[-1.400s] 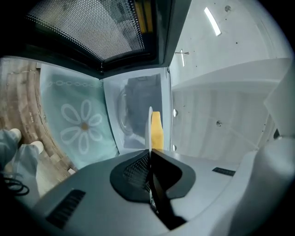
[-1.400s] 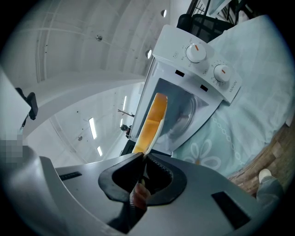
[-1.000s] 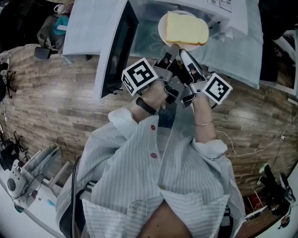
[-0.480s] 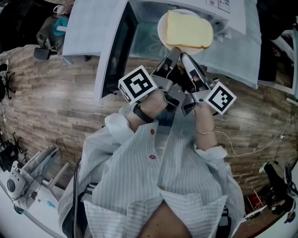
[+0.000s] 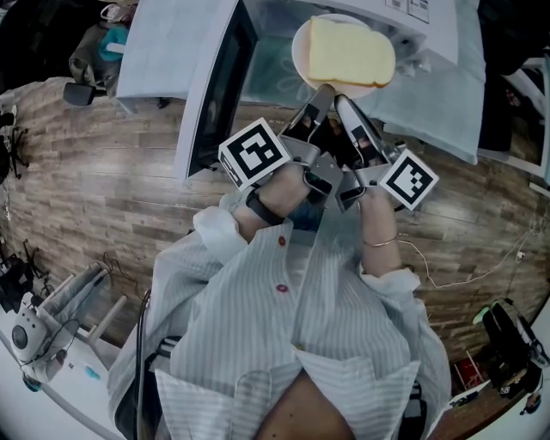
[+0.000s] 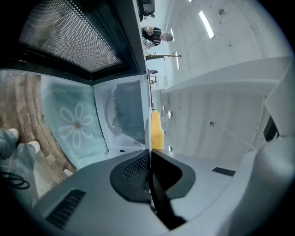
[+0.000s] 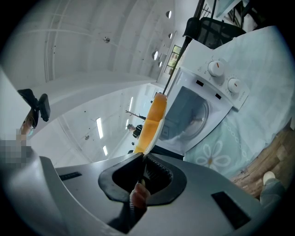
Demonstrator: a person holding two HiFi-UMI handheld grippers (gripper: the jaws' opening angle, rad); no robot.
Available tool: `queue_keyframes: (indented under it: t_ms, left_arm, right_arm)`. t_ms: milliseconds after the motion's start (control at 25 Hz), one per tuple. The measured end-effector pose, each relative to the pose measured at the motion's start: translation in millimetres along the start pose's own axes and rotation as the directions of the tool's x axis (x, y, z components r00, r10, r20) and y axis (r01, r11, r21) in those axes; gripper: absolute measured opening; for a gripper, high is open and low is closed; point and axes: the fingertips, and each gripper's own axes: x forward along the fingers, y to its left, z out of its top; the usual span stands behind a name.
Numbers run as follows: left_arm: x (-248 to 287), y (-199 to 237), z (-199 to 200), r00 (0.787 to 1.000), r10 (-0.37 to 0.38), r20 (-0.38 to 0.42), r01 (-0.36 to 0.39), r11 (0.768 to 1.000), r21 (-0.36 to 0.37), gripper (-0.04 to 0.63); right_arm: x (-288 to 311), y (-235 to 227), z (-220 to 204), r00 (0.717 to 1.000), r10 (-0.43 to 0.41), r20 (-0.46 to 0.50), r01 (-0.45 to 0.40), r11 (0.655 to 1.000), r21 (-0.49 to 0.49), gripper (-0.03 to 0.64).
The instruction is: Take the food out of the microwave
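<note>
Pale yellow and flat, the slab of food point(image 5: 351, 53) lies on a round white plate point(image 5: 299, 50). The plate is held in the air just in front of the open cavity of the white microwave point(image 5: 404, 10). The left gripper point(image 5: 320, 91) and the right gripper point(image 5: 342, 101) sit side by side at the plate's near rim, both pointing toward the microwave. The left gripper's jaws are clenched on the thin rim, which the left gripper view shows edge-on between them. The right gripper's jaws grasp the same rim just beside them. The microwave door point(image 5: 185, 69) stands swung open at the left of the head view. Two round control knobs point(image 7: 216, 68) show in the right gripper view. A pale teal cloth with a daisy print point(image 5: 434, 99) covers the desk under the microwave. The wooden plank floor point(image 5: 103, 189) lies below.
</note>
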Motion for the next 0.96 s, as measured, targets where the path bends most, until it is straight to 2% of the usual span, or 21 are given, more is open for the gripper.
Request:
queue_keyframes:
  t_ms: [960]
  left_arm:
    - [1.6,0.8,0.1,1.000,-0.002,-0.006,0.002,1.000,-0.002,0.015]
  right_arm:
    - [0.1,-1.8,0.0,1.000,-0.007,-0.004,0.007,1.000,0.007,0.046]
